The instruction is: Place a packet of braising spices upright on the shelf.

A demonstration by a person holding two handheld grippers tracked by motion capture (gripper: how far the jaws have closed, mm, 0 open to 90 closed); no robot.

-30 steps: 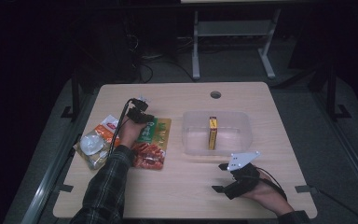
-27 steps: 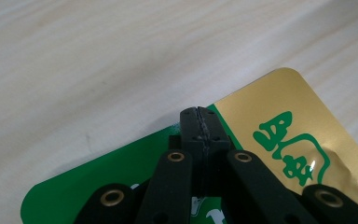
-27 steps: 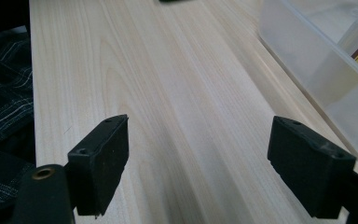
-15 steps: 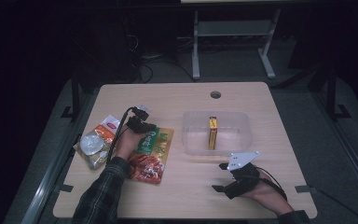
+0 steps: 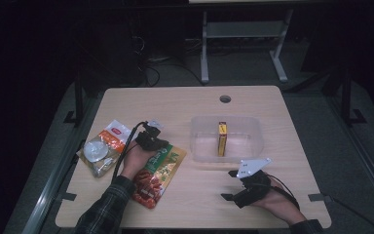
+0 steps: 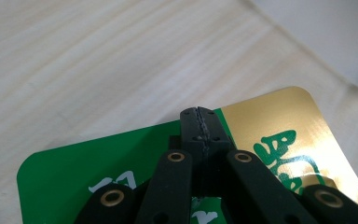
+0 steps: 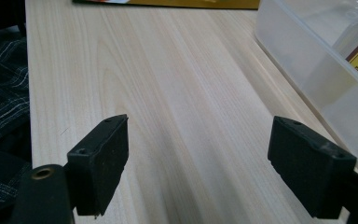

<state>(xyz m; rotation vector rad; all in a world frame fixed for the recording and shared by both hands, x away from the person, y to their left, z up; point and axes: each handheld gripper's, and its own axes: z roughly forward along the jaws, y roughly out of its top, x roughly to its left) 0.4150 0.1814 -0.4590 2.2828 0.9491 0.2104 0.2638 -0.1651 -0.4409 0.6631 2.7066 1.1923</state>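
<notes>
The left gripper (image 5: 152, 138) is seen with its jaws pressed fully together, the toothed pads meeting at the tip directly over the upper edge of the green and gold snack pouch (image 5: 158, 173); whether the pouch's edge is pinched between them cannot be told. The pouch lies flat beneath and behind this claw, its length running back under the hand toward the checked sleeve (image 5: 102, 209). In the left gripper view (image 6: 199, 135) the pouch (image 6: 279, 126) is shown close up, with a green field on one side of the shut tip and a gold panel with green lettering on the other, and bare wood beyond the tip. In the high view, a second bag with a red label (image 5: 101, 147) is seen just to the outer side of the left hand, and a clear plastic tub (image 5: 253, 146) holding an upright yellow box (image 5: 222, 138) is seen on the inner side, well apart. The right gripper (image 5: 238, 187) is rested near the table's front edge with its jaws spread wide and nothing between them; in the right gripper view (image 7: 214, 163) the tub's wall (image 7: 307, 70) is seen ahead of one jaw. The light wooden table (image 5: 185, 102) is surrounded by a dark room, where a metal stand (image 5: 243, 39) is seen on a grey floor.
</notes>
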